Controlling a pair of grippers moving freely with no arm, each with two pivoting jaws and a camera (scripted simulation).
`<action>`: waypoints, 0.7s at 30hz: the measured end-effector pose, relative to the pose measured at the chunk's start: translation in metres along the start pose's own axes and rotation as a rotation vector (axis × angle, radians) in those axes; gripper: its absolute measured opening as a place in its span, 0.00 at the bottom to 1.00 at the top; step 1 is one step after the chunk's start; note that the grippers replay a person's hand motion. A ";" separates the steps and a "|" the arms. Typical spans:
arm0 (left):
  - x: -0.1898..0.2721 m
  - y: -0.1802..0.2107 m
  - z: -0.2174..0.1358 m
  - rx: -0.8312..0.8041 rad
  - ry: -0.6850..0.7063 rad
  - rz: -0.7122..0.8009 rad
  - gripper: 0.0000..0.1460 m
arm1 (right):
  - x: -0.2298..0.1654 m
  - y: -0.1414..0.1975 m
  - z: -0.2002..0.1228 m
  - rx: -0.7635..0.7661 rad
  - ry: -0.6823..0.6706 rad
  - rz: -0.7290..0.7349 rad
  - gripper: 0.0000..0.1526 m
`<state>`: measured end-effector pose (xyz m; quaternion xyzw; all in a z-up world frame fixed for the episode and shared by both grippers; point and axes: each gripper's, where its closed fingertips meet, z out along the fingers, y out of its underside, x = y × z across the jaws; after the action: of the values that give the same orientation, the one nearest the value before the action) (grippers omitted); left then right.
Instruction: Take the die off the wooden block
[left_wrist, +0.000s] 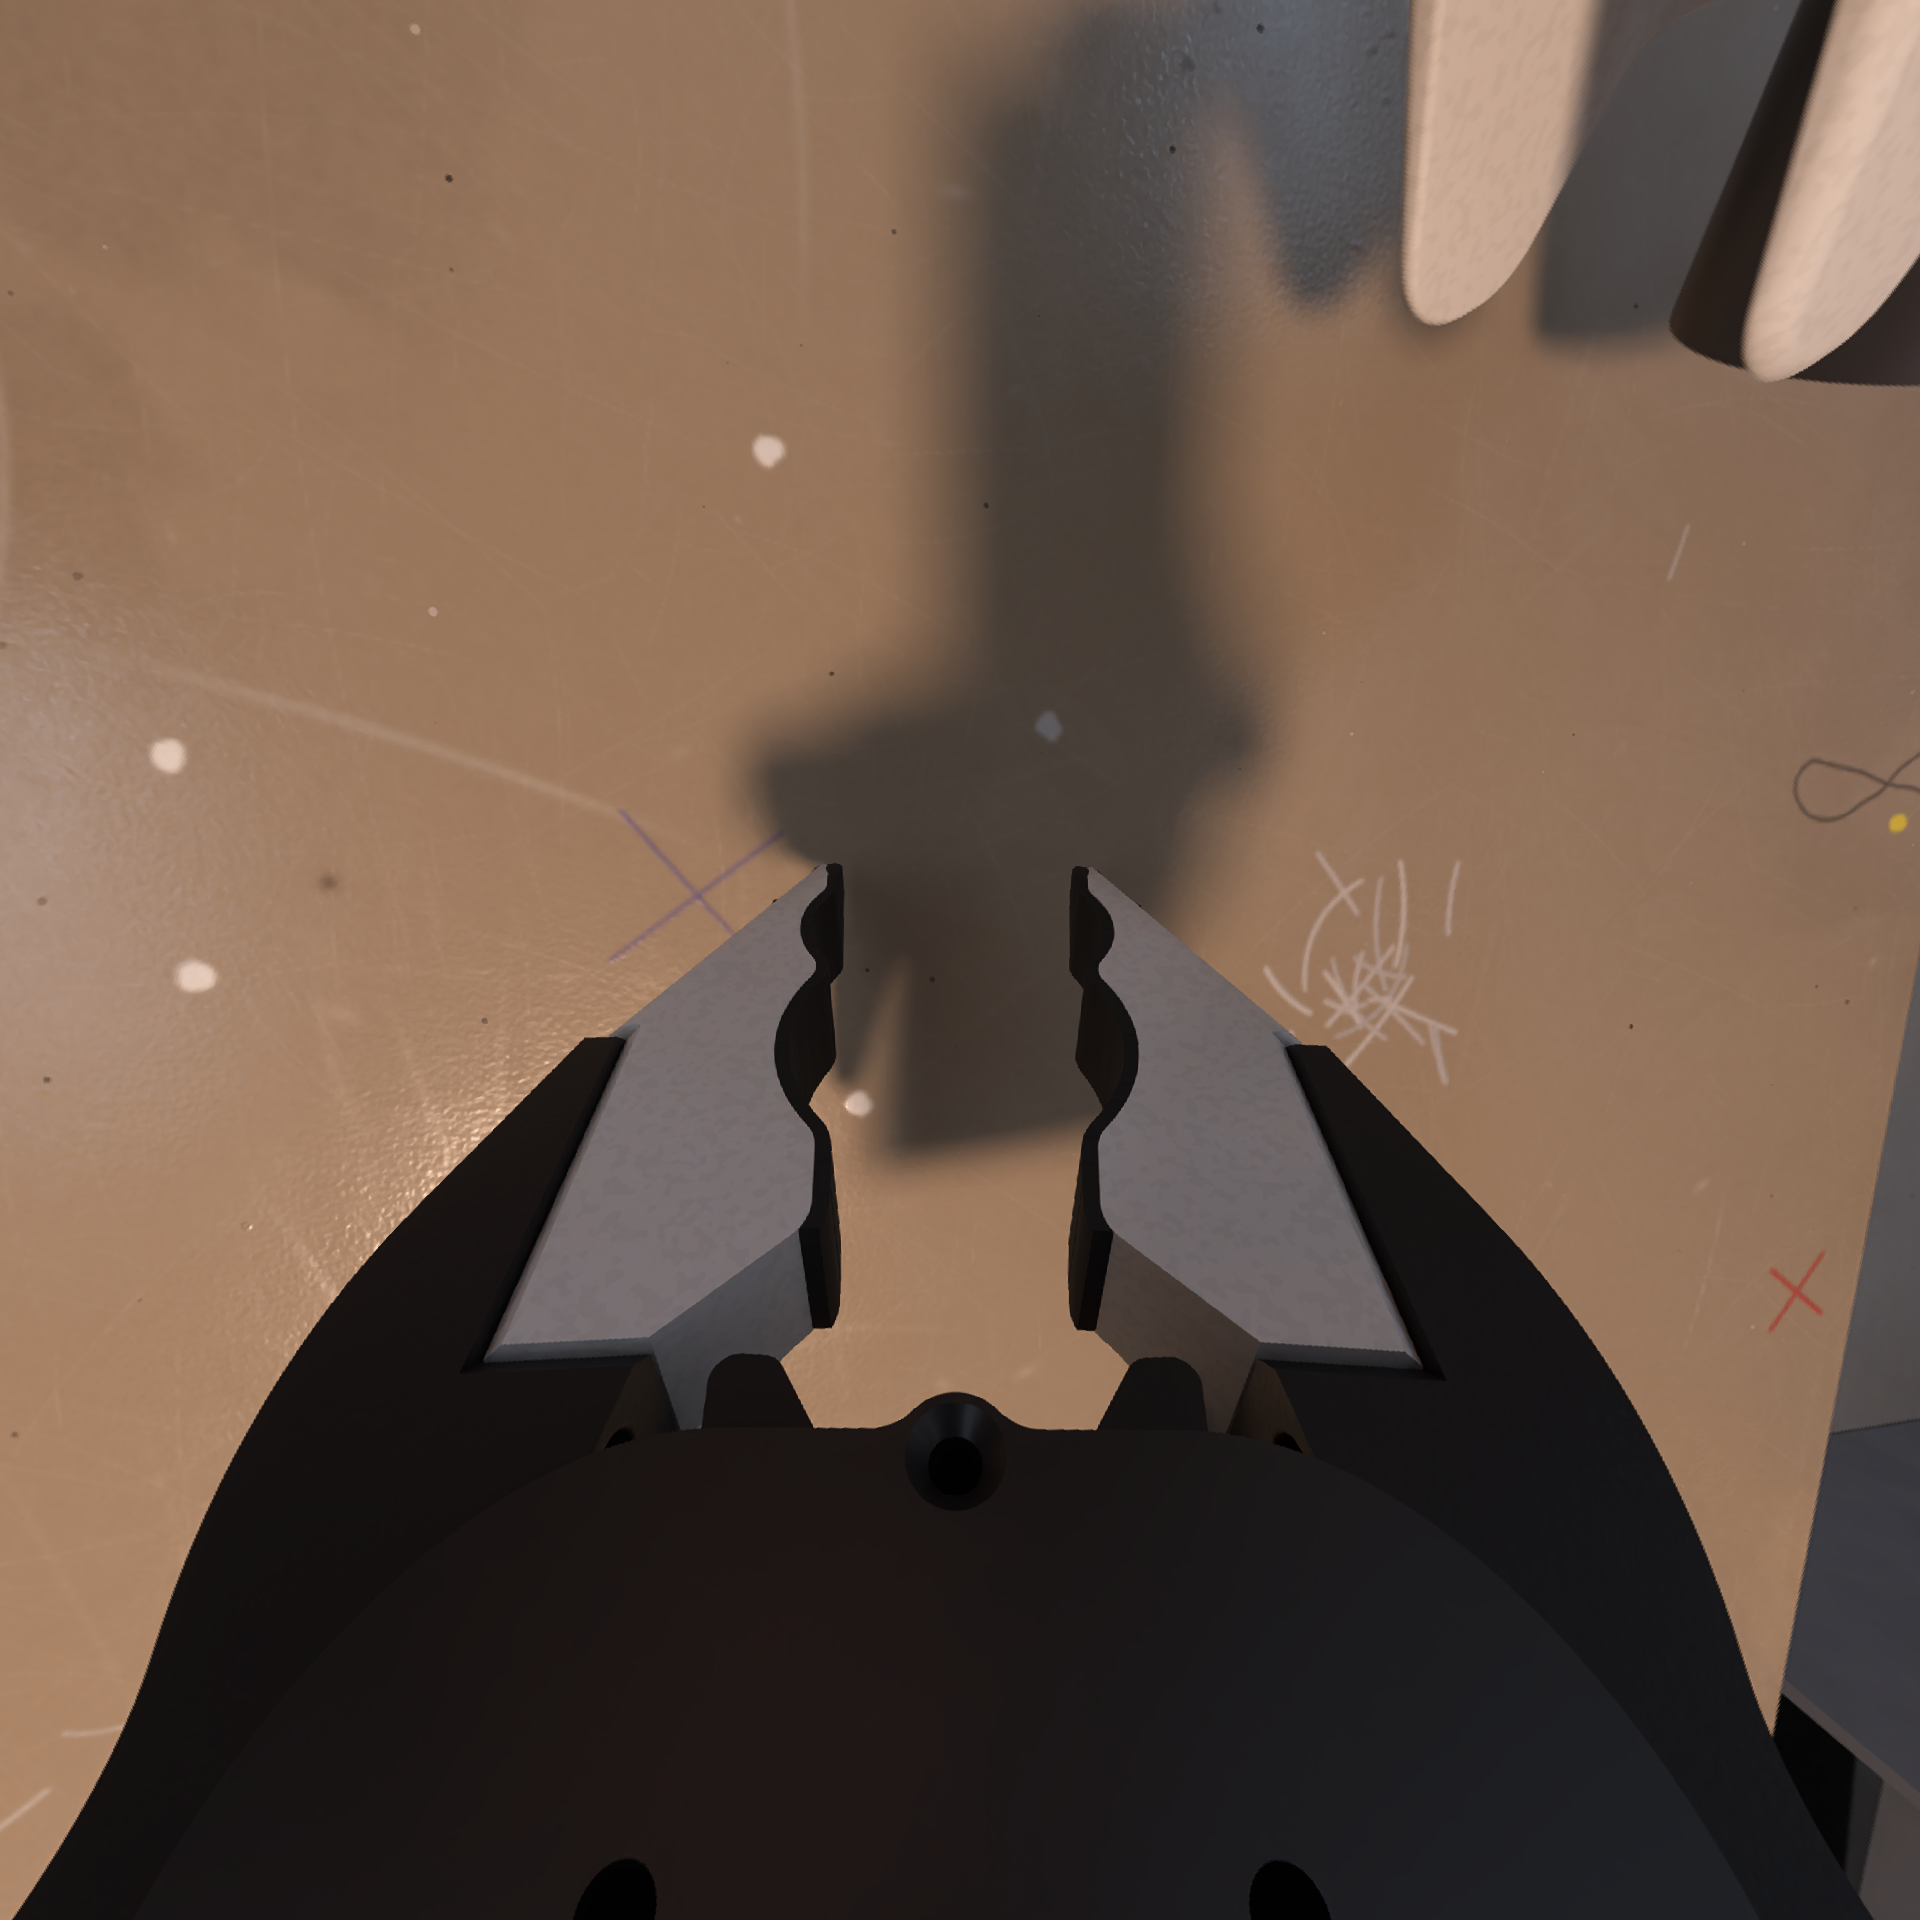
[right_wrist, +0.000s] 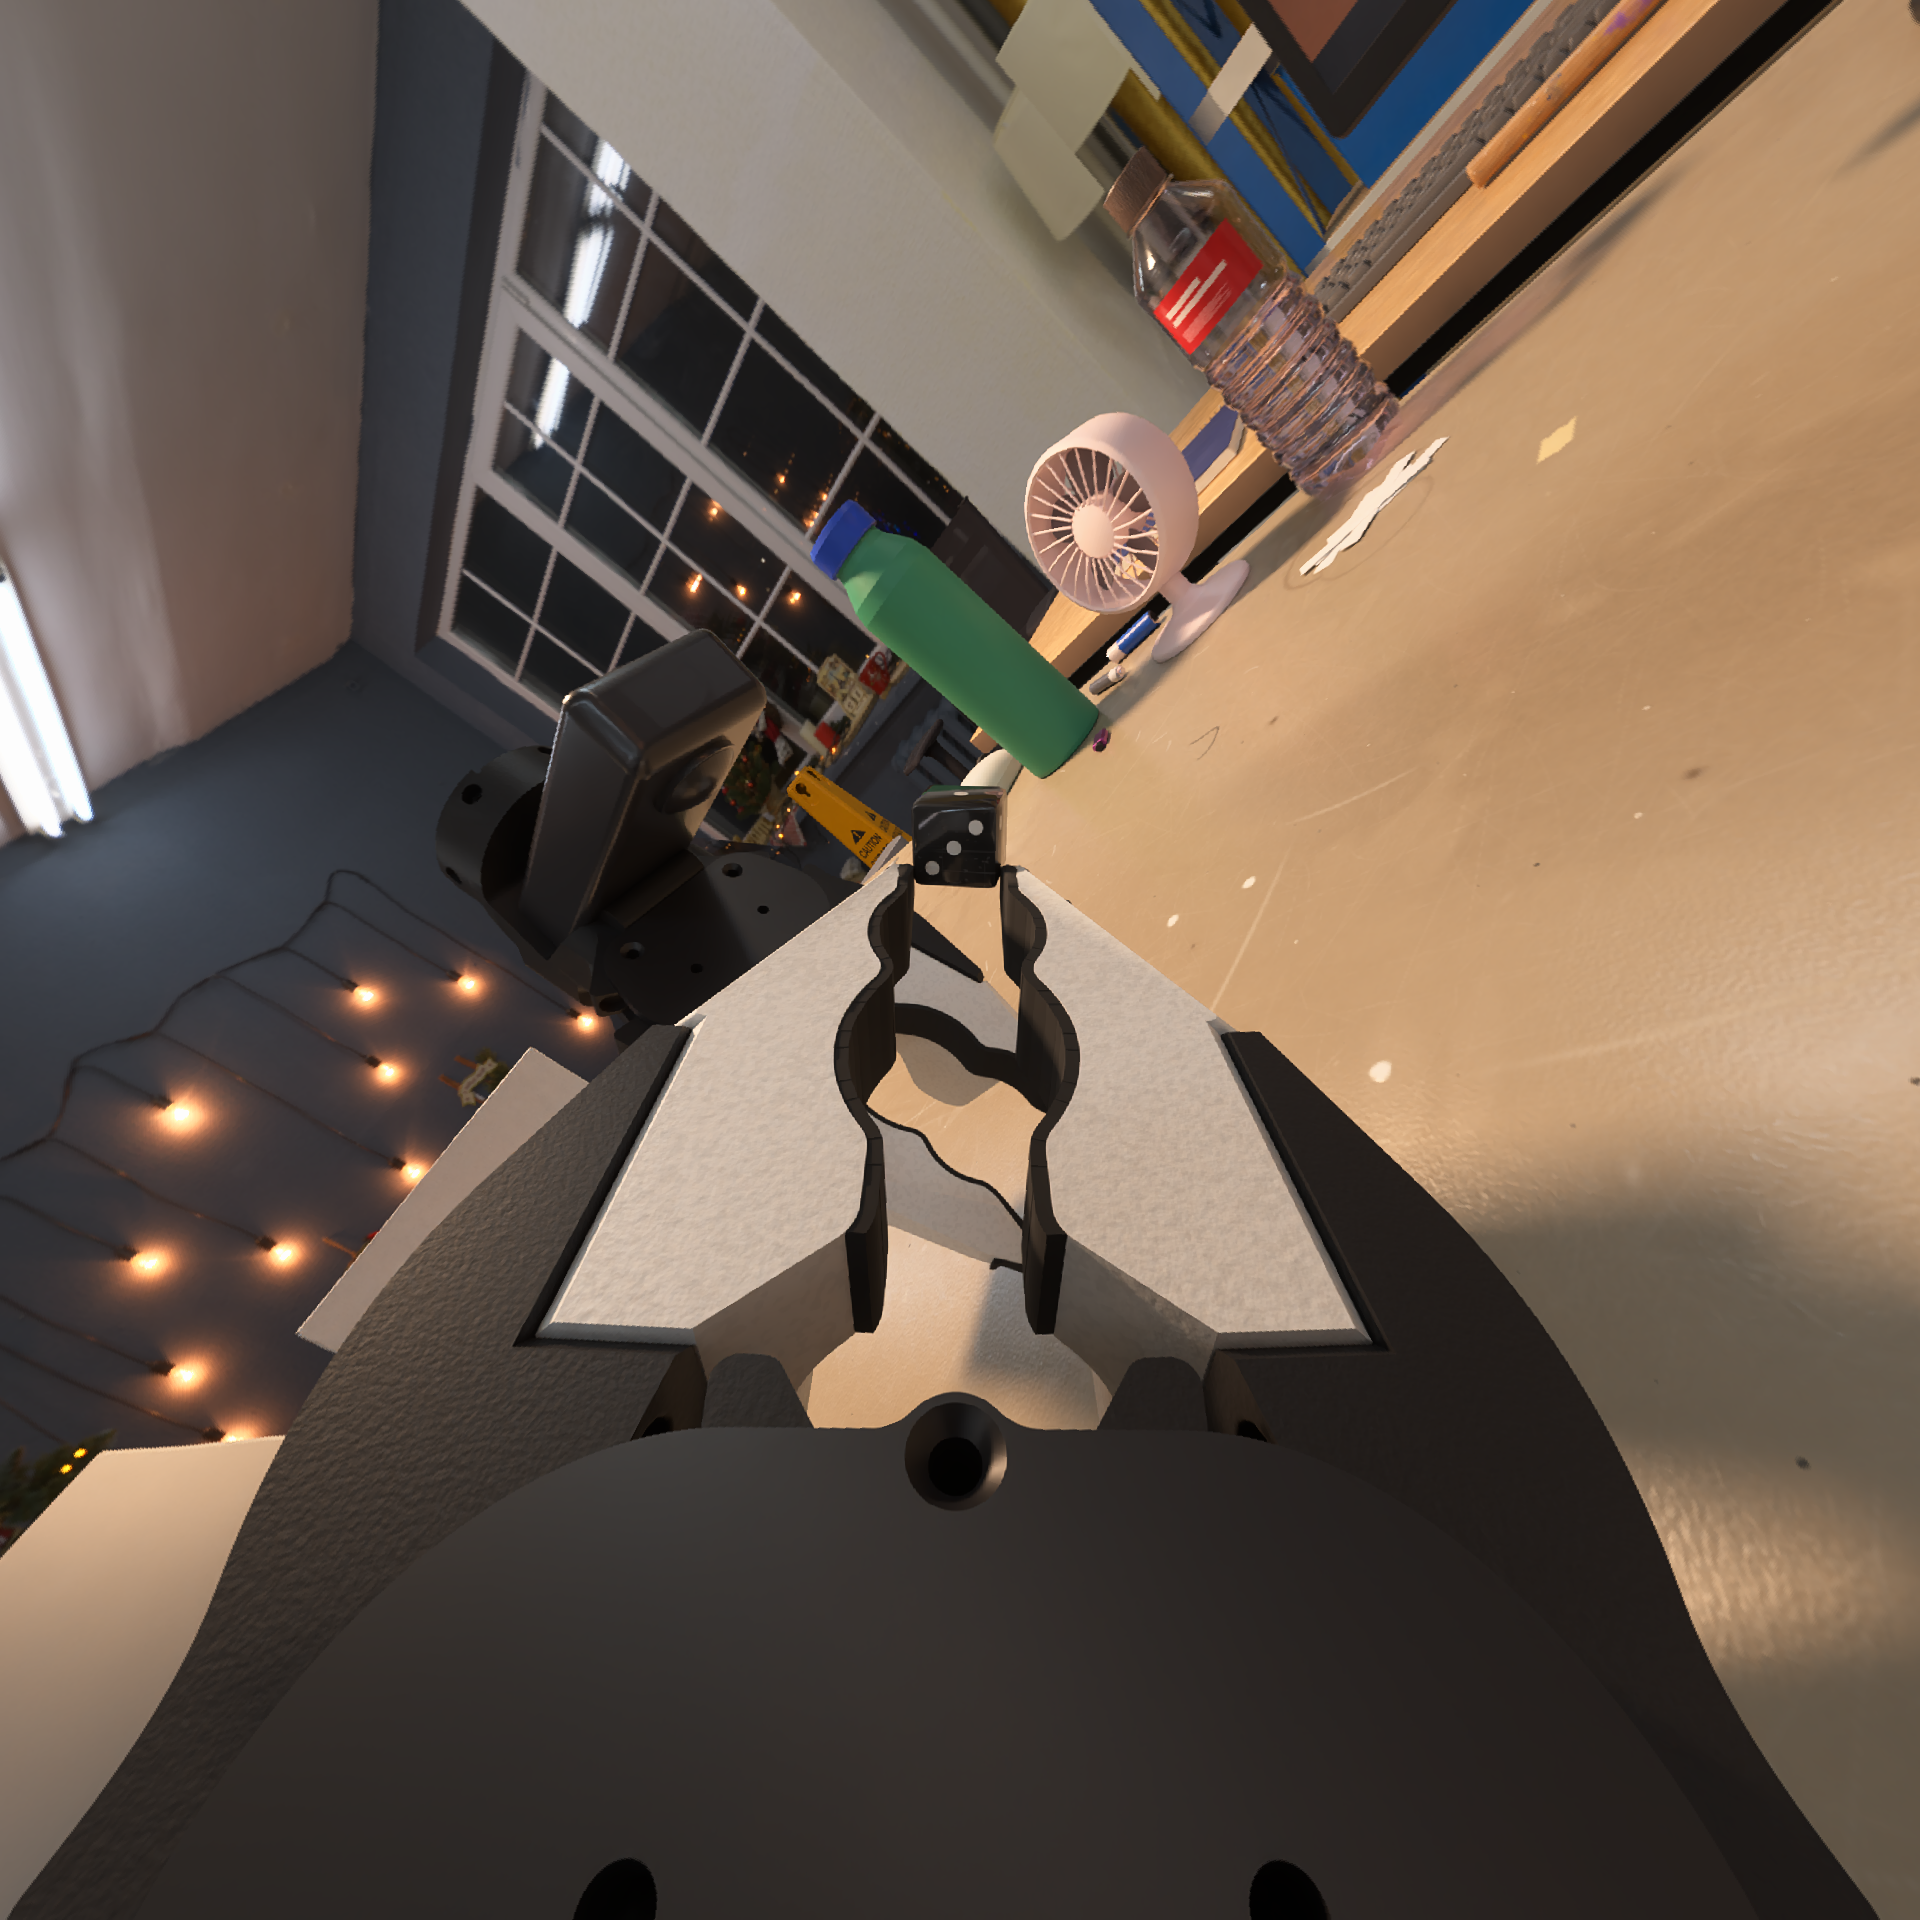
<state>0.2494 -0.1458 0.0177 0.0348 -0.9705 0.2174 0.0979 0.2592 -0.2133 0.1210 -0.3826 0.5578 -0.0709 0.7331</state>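
Clamping the black die (right_wrist: 958, 840) at its fingertips, the right gripper (right_wrist: 956, 878) is carrying it clear above the table (right_wrist: 1558, 935), short of the green bottle (right_wrist: 961, 644), likely needing a set-down next, while the left gripper (left_wrist: 956, 883) is hanging spread and empty.

The left gripper (left_wrist: 956, 883) hangs over a tan tabletop (left_wrist: 416, 520), its jaws parted with nothing between them. Its blurred shadow (left_wrist: 1039, 769) falls on the surface just ahead of the fingertips. The top is scuffed, with white specks, pale scratches (left_wrist: 1361, 977) and a red cross (left_wrist: 1795, 1291) to the right. At the upper right, two pale fingers (left_wrist: 1486, 156) reach in, probably the other gripper's.
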 end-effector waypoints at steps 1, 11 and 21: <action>0.000 0.000 0.001 -0.002 0.003 0.004 0.30 | 0.000 0.000 -0.002 0.002 0.004 0.003 0.11; 0.016 -0.006 0.005 -0.023 0.024 0.025 0.30 | 0.002 -0.001 -0.009 0.004 0.023 -0.007 0.11; 0.019 -0.005 0.006 -0.032 0.031 0.032 0.30 | 0.001 -0.001 -0.009 0.001 0.021 -0.007 0.11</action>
<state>0.2302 -0.1533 0.0187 0.0140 -0.9727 0.2039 0.1101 0.2523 -0.2189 0.1198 -0.3836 0.5640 -0.0777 0.7272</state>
